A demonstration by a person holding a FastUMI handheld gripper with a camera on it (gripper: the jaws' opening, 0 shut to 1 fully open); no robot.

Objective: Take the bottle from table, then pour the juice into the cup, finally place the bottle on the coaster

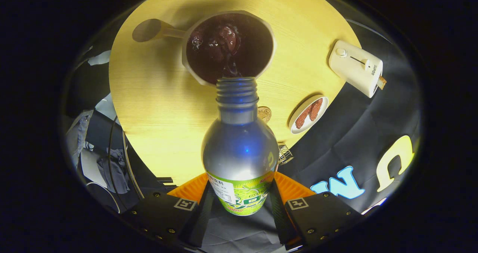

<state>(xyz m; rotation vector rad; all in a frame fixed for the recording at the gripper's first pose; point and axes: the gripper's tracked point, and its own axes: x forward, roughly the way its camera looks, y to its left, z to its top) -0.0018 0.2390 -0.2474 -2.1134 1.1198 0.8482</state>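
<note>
In the gripper view, I hold the bottle (pixel 239 148) clamped between both fingers (pixel 194 193), tipped with its open neck just over the rim of the cup (pixel 229 45). Dark juice (pixel 231 64) runs into the cup, which looks already quite full. I judge that more tilt can overflow it, or splash on the table (pixel 149 107). A small round disc (pixel 264 113), perhaps the coaster, lies just beside the neck. A plate (pixel 308 114) and a toaster (pixel 356 68) stand well apart, not in my way.

coaster (pixel 264 113) mostly hidden behind bottle (pixel 239 144), bottle base out of sight
</note>
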